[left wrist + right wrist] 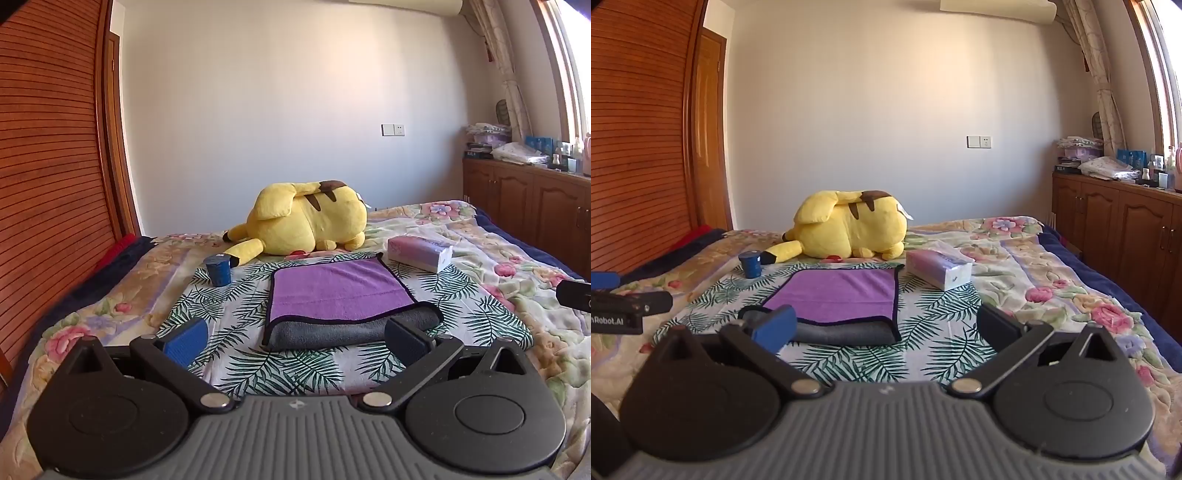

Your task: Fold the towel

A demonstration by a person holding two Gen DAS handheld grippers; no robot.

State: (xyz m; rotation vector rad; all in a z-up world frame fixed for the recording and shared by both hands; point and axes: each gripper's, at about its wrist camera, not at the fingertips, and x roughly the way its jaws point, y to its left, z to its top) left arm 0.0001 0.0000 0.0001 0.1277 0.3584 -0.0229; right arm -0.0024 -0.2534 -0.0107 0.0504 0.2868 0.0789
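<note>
Purple-and-grey microfibre towel [338,295] lies already folded over on the leaf-print cloth [236,314] mid-bed, so both the left gripper [295,338] and right gripper [886,328] hover spread and empty near its front edge, probably for another fold.

Ahead of my left gripper [295,338], the folded purple-and-grey microfibre towel [338,291] lies on the palm-leaf printed cloth [236,314], which lies on the floral quilted bedspread [517,266]. Beyond the towel and to its left stands the small dark blue cylindrical cup [218,271]. Beyond and to its right lies the rectangular paper tissue pack [421,253]. Behind both lies the yellow plush toy [306,221]. From my right gripper [886,328], the towel sits ahead and left, its near edge just beyond my left finger.
</note>
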